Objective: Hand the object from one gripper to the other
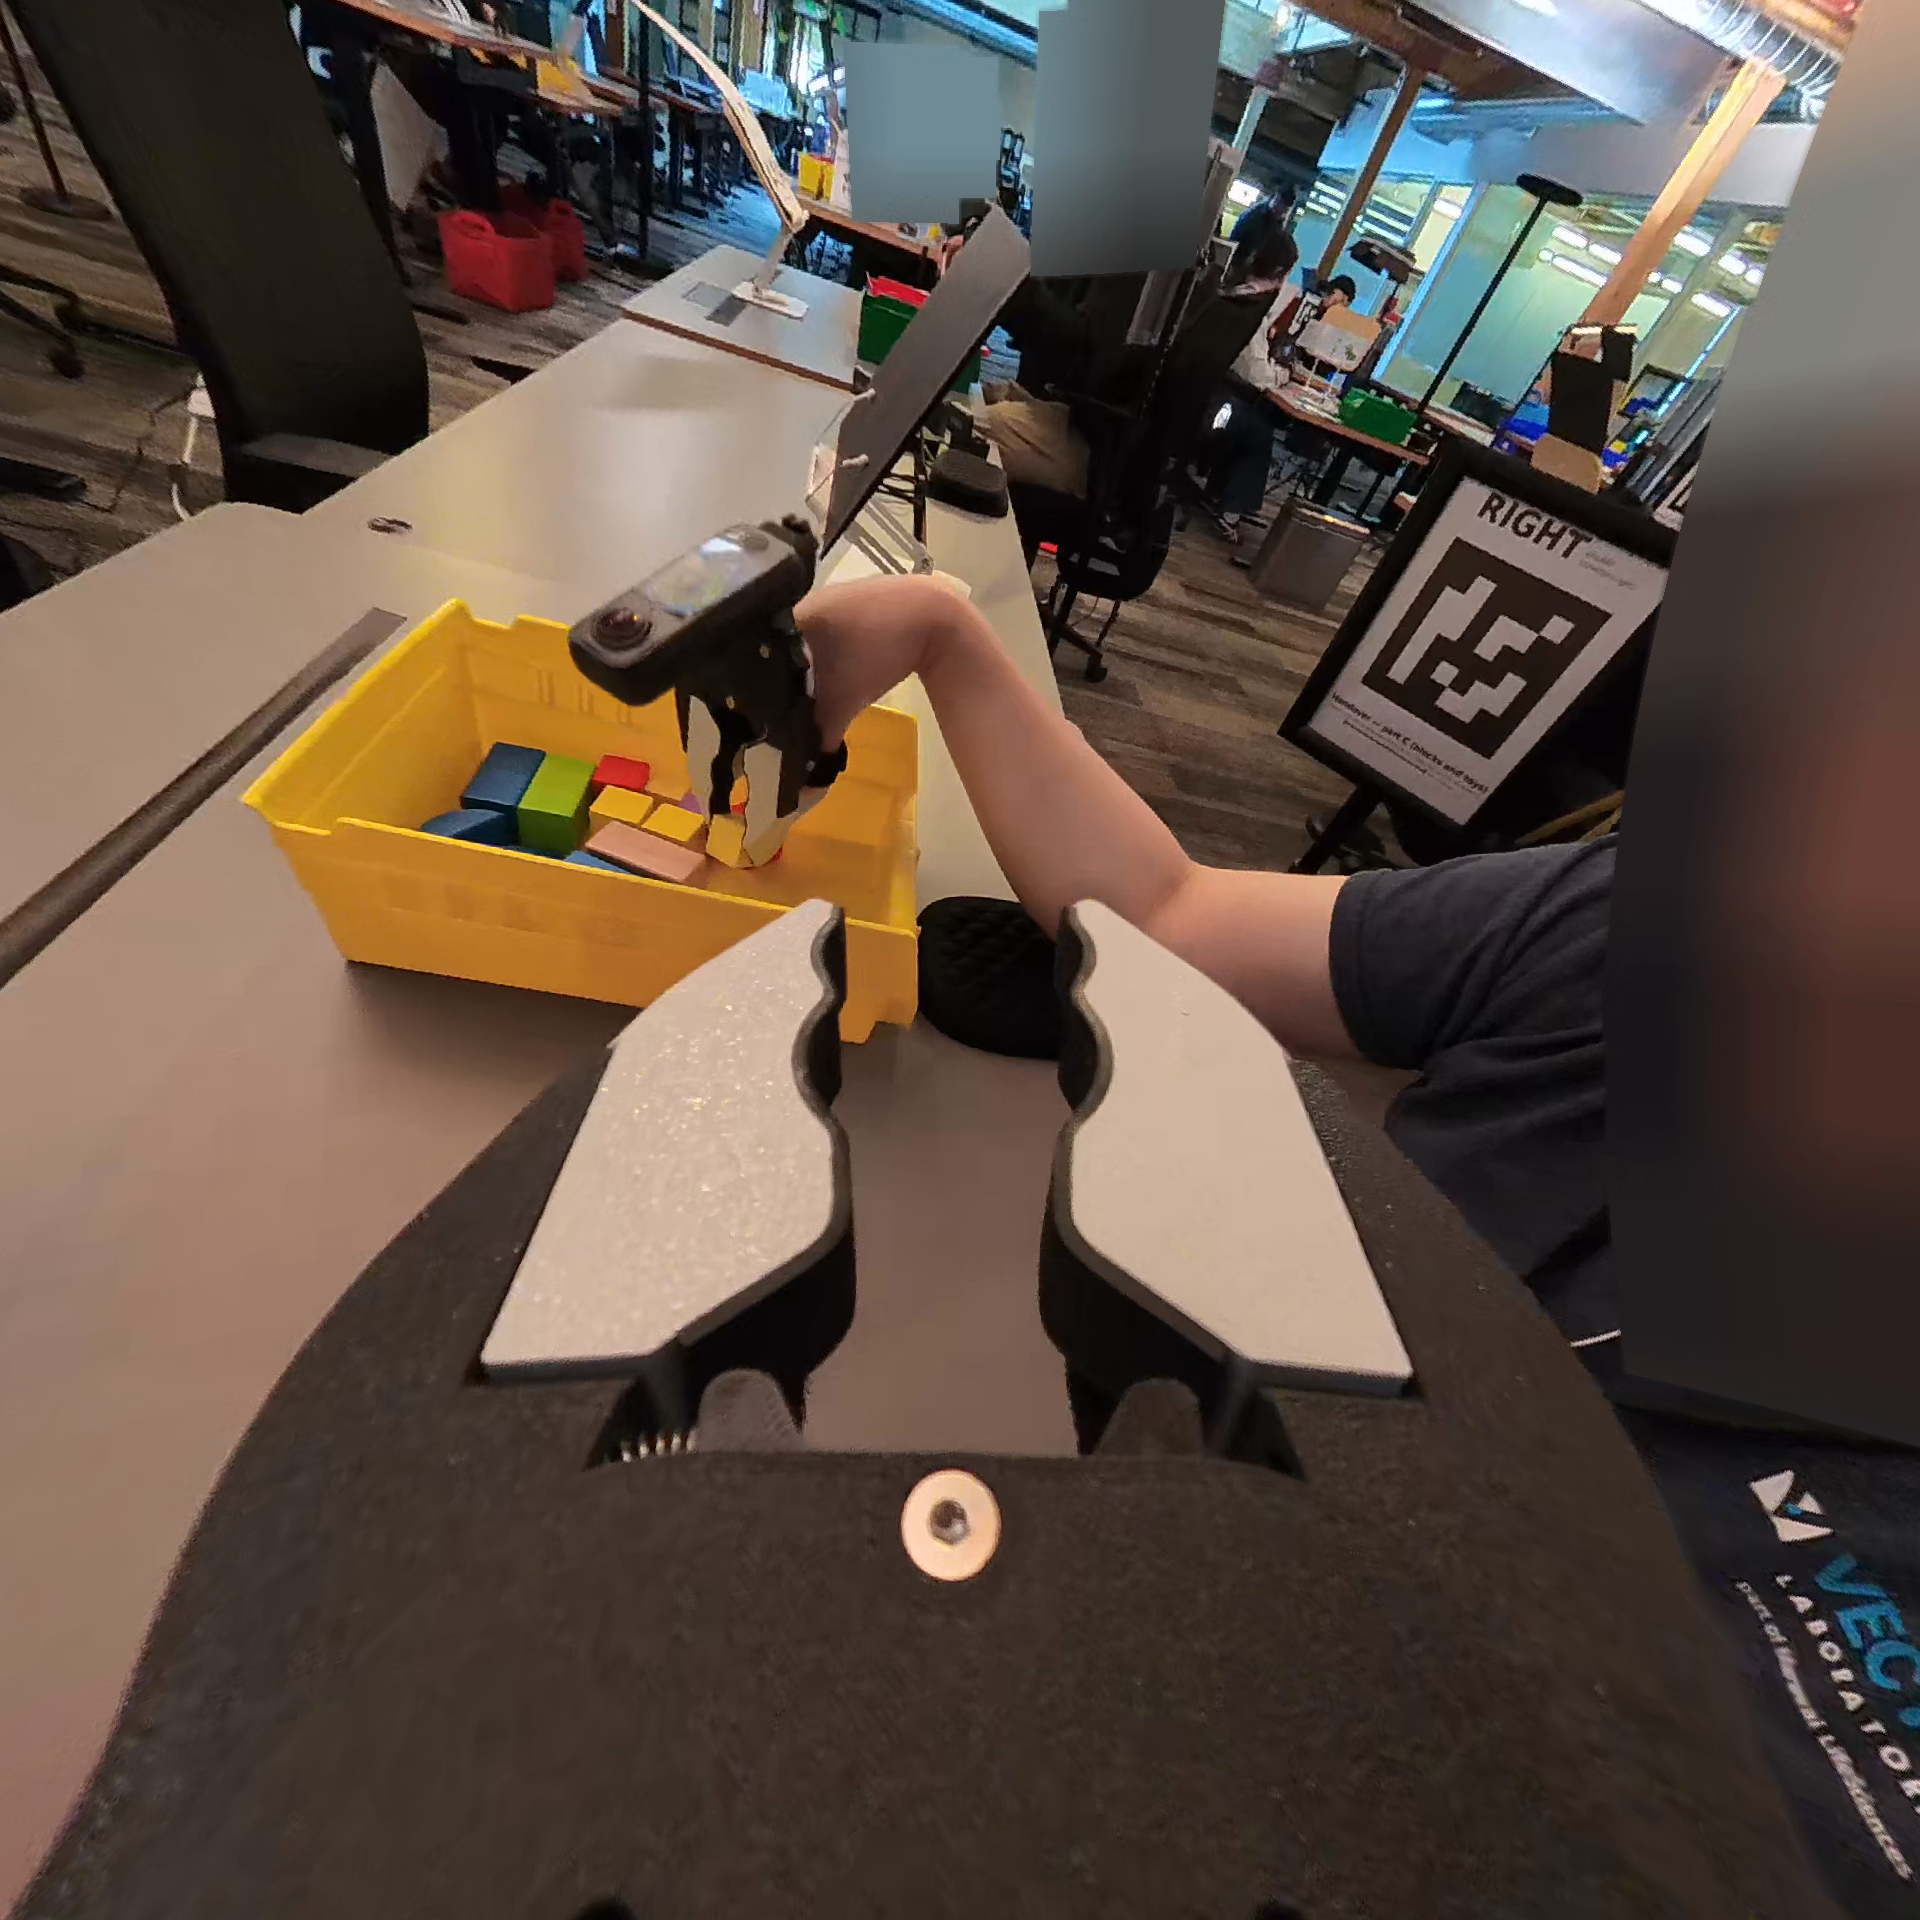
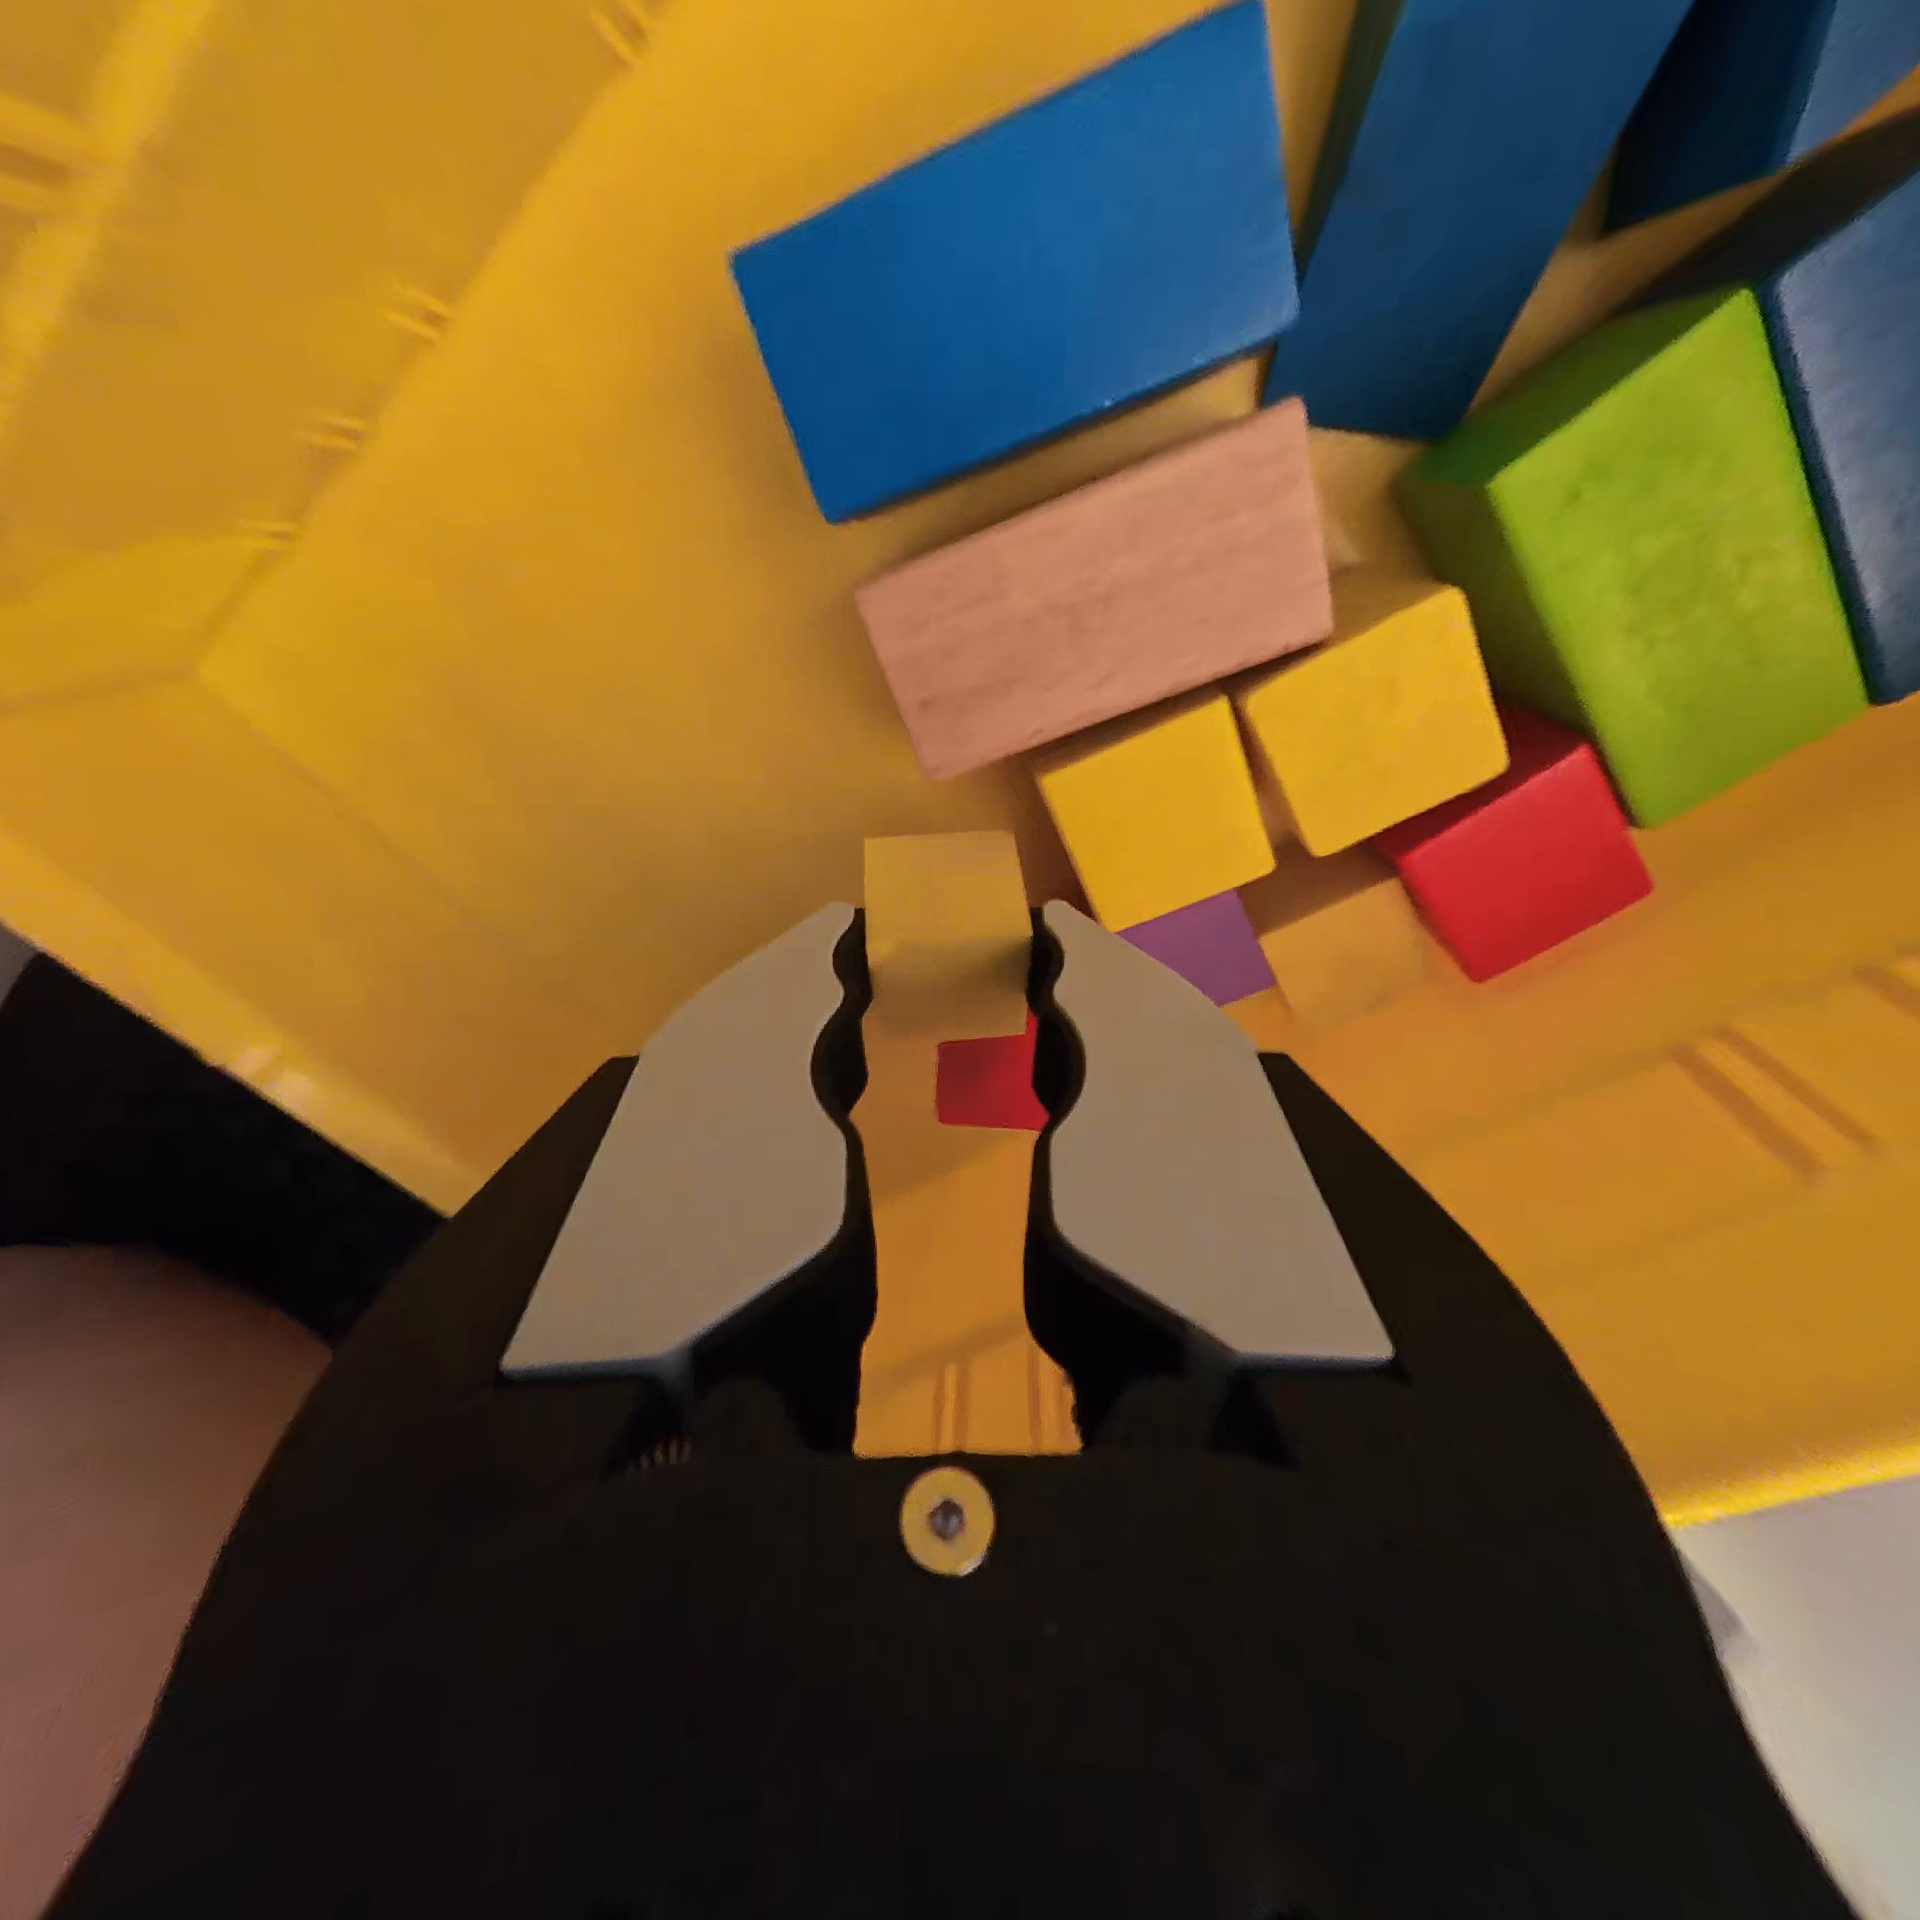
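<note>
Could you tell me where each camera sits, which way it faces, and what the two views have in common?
Left wrist view: sits on the left hand-held gripper, held open over the grey table, facing the yellow bin; the person's right forearm shows.
Right wrist view: sits on the right hand-held gripper, pointing down into the bin, fingers closed on a yellow block; a forearm edge shows lower left.
Shared: the bin, its coloured blocks, the right hand-held gripper and its yellow block.

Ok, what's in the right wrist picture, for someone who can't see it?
The right gripper pinches a small yellow block inside a yellow bin. Blue, green, red, yellow, purple and plain wooden blocks lie just beyond it.
</note>
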The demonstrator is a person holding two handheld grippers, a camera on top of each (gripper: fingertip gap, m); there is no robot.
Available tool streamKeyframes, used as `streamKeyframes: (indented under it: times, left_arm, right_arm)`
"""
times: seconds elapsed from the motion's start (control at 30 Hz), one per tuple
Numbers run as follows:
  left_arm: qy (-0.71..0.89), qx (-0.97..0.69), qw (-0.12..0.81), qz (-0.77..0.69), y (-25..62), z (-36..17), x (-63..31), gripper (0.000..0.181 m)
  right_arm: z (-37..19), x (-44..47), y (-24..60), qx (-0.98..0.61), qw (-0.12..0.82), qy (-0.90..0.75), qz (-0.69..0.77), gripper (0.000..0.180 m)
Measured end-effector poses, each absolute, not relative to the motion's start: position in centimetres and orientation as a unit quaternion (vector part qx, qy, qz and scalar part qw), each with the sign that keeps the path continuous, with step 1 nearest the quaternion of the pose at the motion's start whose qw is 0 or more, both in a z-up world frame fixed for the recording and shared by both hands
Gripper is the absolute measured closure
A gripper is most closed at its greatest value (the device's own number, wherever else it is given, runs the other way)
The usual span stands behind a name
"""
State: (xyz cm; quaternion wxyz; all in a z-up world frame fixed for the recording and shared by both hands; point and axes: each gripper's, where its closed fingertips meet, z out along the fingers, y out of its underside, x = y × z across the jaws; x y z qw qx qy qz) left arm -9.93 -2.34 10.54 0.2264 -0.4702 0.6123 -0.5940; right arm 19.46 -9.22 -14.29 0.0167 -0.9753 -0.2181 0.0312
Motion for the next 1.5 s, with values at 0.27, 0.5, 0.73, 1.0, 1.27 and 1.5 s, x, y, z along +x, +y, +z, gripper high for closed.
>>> streamKeyframes:
  times: [0.27,0.5,0.73,1.0,1.27,1.5]
  left_arm:
    - [0.613,-0.462,0.228,-0.599,-2.5,11.1,-10.4,0.145]
    - [0.61,-0.464,0.238,-0.596,-2.0,11.5,-10.9,0.145]
    - [0.575,-0.524,0.342,-0.527,3.5,11.4,-11.6,0.144]
    - [0.507,-0.634,0.466,-0.352,14.6,9.4,-16.2,0.142]
    - [0.465,-0.747,0.448,-0.156,24.3,0.4,-19.2,0.142]
    - [0.392,-0.857,0.308,-0.132,26.2,-7.7,-20.0,0.139]
  right_arm:
    - [-15.4,19.5,-8.6,-0.978,-0.024,-0.205,0.005,0.15]
    - [-15.6,19.4,-8.5,-0.98,-0.024,-0.197,0.007,0.15]
    - [-14.3,19.4,-8.3,-0.984,0.007,-0.179,0.011,0.148]
    - [-7.3,20.2,-7.7,-0.97,0.15,-0.182,-0.062,0.148]
    - [0.2,19.6,-5.7,-0.91,0.323,-0.211,-0.151,0.149]
    - [0.8,19.4,-5.1,-0.9,0.33,-0.224,-0.177,0.149]
